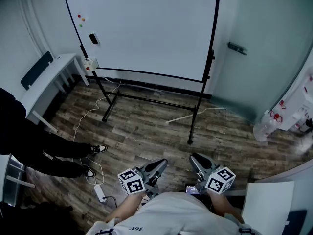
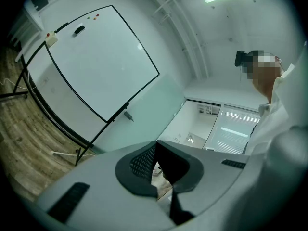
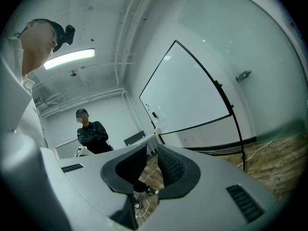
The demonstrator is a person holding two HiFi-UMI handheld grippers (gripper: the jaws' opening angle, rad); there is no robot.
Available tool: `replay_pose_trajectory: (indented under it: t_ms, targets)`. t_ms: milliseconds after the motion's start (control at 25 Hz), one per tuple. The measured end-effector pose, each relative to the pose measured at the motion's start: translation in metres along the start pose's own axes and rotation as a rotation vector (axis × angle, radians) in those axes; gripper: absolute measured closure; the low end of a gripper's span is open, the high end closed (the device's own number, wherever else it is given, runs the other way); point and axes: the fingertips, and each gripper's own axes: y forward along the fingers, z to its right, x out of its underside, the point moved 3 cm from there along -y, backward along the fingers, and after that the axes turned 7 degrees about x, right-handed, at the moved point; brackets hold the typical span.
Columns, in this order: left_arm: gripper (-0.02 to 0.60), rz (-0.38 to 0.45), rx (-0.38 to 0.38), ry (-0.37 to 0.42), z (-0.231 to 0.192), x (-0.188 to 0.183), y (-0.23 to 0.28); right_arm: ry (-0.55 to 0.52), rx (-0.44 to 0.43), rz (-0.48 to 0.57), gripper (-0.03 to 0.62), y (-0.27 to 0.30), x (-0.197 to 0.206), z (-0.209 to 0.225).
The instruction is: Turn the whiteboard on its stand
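Whiteboard upright on stand, facing grippers, long axis horizontal; left gripper jaws together, right gripper narrowly apart, empty.

the head view looks steeply down from well back of the whiteboard, facing its front. both gripper views sit low, also well apart from the whiteboard, tilted upward along their jaws toward it. all three share the whiteboard, its stand and the plank floor before it.

- I see a smooth, glossy white face on the whiteboard.
- Its stand looks to me like matt black metal tube.
- The floor reads as grainy wood plank.
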Motion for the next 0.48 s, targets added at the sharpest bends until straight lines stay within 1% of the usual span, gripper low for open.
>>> replay_pose_trajectory:
  t_ms: [480]
  targets:
    - [0.575, -0.001, -0.007, -0.003, 0.0, 0.0043, 0.0059, 0.005, 0.017, -0.005, 0.516, -0.005, 0.0002, 0.0109]
